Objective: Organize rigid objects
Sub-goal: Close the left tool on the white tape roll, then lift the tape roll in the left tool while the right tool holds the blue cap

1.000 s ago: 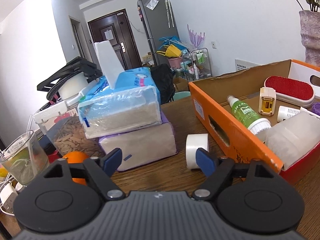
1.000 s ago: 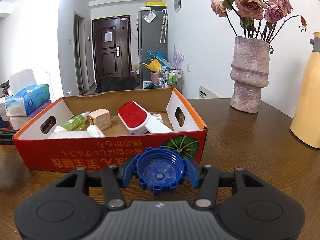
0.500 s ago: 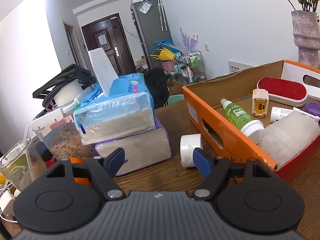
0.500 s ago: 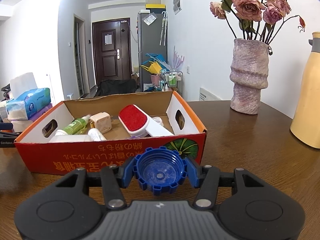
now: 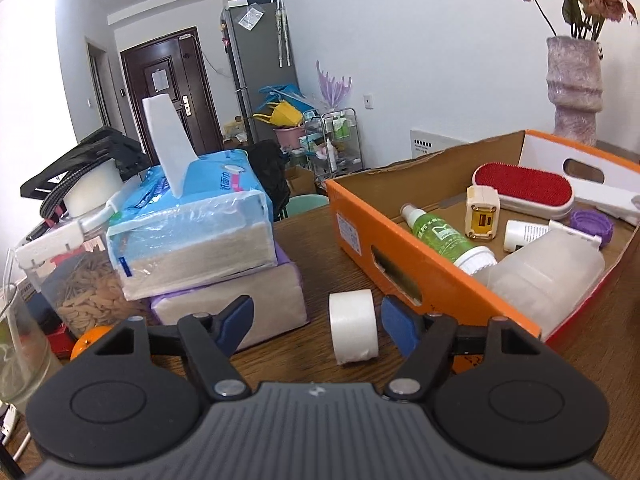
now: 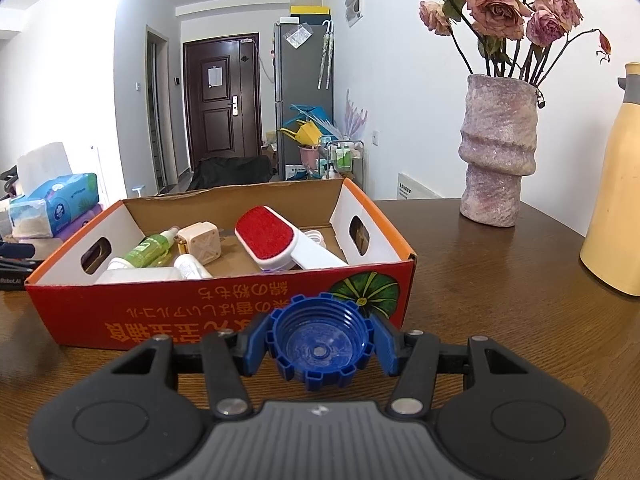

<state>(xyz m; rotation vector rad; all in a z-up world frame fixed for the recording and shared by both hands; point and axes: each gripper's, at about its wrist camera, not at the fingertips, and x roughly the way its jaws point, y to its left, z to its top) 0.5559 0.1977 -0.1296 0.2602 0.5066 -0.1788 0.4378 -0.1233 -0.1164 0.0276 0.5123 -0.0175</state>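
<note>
Nearby, left gripper (image 5: 316,320) closing around white tape roll (image 5: 353,327); right gripper (image 6: 318,340) pinches blue cap (image 6: 319,347) before orange box (image 6: 248,312) printed with Japanese characters.

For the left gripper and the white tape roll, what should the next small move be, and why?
Probably finish closing the left gripper on the white tape roll. The roll stands on edge on the table, between the closing fingers, nearer the right one, neither touching it yet. The orange box stands close beside it.
</note>
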